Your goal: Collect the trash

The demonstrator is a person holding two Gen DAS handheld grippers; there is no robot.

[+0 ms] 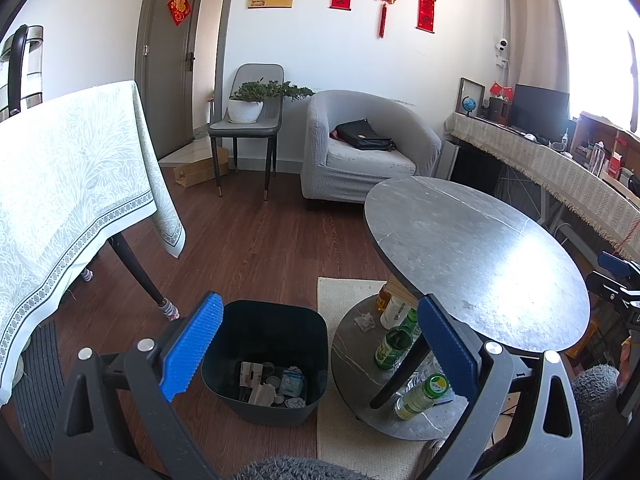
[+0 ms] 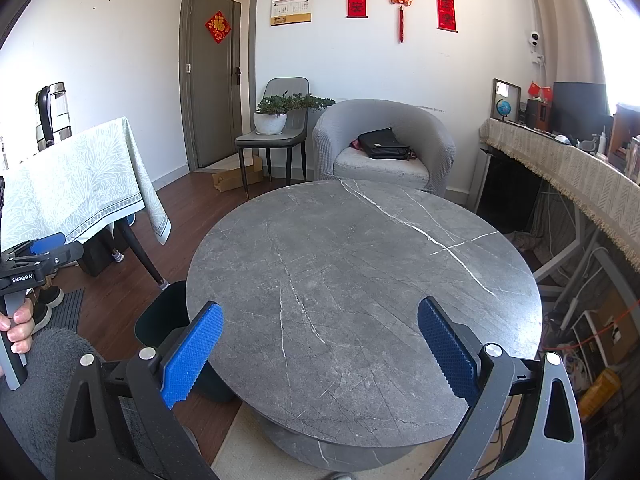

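A dark bin [image 1: 264, 360] stands on the wood floor left of the round grey table [image 1: 480, 256]. It holds several pieces of trash [image 1: 272, 386]: paper, wrappers and crumpled tissue. My left gripper [image 1: 320, 344] is open and empty, held above the bin and the table's lower shelf. A crumpled tissue [image 1: 365, 322] lies on that shelf beside several bottles [image 1: 394, 346]. My right gripper [image 2: 320, 348] is open and empty above the bare tabletop [image 2: 360, 264]. The bin's edge [image 2: 164, 316] shows left of the table in the right wrist view. The left gripper also shows there [image 2: 40, 256], held in a hand.
A table with a pale green cloth [image 1: 72, 200] stands at the left. A grey armchair [image 1: 368, 148] with a black bag and a chair with a potted plant [image 1: 248, 104] stand by the far wall. A long cluttered desk [image 1: 560, 168] runs along the right. A cream rug [image 1: 360, 440] lies under the round table.
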